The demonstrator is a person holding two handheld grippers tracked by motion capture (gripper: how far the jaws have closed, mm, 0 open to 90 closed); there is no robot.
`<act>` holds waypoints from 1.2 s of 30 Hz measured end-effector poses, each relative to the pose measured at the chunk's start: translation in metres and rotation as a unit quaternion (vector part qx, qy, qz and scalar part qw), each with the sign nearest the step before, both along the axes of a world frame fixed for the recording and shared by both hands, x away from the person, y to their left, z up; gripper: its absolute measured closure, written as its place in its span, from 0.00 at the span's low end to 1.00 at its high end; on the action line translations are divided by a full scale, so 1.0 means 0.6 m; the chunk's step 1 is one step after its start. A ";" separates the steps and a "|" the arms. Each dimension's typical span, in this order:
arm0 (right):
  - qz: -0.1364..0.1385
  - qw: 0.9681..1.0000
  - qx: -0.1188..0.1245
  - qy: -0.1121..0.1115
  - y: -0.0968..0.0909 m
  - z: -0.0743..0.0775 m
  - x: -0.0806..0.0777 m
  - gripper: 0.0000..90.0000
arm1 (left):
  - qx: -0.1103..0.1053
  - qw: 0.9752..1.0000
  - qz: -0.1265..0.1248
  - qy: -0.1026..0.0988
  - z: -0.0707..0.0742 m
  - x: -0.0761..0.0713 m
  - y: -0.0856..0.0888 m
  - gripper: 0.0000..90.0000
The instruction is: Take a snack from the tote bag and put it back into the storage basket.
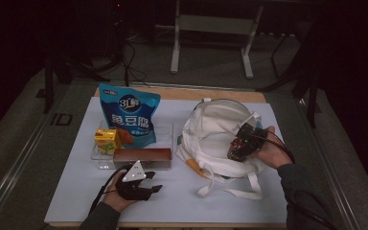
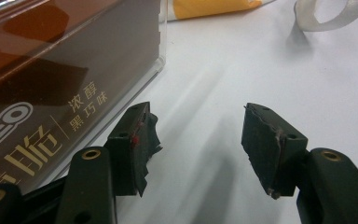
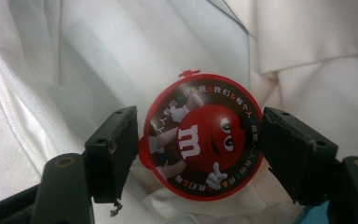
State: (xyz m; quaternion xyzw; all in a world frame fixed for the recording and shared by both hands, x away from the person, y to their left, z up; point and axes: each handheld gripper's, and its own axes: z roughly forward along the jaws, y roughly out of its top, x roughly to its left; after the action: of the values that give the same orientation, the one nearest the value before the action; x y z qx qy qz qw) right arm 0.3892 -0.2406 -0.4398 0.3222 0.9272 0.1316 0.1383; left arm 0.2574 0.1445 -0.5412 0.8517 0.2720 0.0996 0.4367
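Right gripper (image 1: 235,149) sits over the white canvas tote bag (image 1: 211,139) on the right half of the white tabletop (image 1: 182,201), pointing down into the cloth. In the right gripper view its jaws stand wide apart on either side of a round red M&M's candy tub (image 3: 200,140), which lies on the bag's white fabric; the left pad looks just at the lid's rim, the right pad a little clear of it, so no grip is on. Left gripper (image 1: 143,188) rests low on the tabletop near the front edge, just in front of a clear plastic tray (image 1: 98,160). Its jaws are partly open with nothing between them, only bare tabletop. The tray holds a brown biscuit box (image 1: 142,155), a yellow drink carton (image 1: 106,140) and a blue snack pouch (image 1: 128,115) standing at the back.
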 end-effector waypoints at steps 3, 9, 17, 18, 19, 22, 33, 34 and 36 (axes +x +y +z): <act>0.000 1.000 -0.007 -0.001 0.000 -0.003 0.000 0.27 | 0.000 1.000 0.000 0.000 0.000 0.000 0.000 0.48; 0.003 1.000 -0.019 -0.001 0.001 -0.006 0.001 0.25 | 0.000 1.000 0.000 0.000 0.000 0.000 0.000 0.48; 0.002 1.000 -0.026 0.005 0.001 -0.015 0.007 0.23 | 0.000 1.000 0.000 0.001 0.000 0.000 0.000 0.48; 0.001 1.000 -0.029 0.007 0.002 -0.017 0.007 0.24 | 0.000 1.000 0.000 0.001 0.000 0.000 0.000 0.48; 0.002 0.999 -0.031 0.007 0.003 -0.018 0.008 0.24 | 0.000 1.000 0.000 0.000 0.000 0.000 0.000 0.48; -0.003 1.000 -0.027 0.010 0.005 -0.024 0.010 0.25 | 0.001 1.000 0.000 0.000 0.000 0.000 0.000 0.48; -0.028 0.999 -0.005 0.018 0.027 -0.023 0.010 0.27 | 0.000 1.000 0.000 0.001 0.000 0.000 0.000 0.48; -0.031 0.999 -0.001 0.018 0.029 -0.023 0.009 0.27 | 0.001 1.000 -0.001 0.001 0.000 0.000 0.000 0.48; -0.036 0.999 0.001 0.018 0.029 -0.023 0.010 0.27 | 0.001 1.000 -0.001 0.001 0.000 0.000 0.000 0.48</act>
State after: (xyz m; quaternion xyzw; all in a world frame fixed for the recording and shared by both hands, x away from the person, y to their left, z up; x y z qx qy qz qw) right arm 0.3954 -0.2231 -0.4534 0.3578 0.9172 0.1217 0.1262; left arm 0.2575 0.1444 -0.5413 0.8524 0.2714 0.0991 0.4358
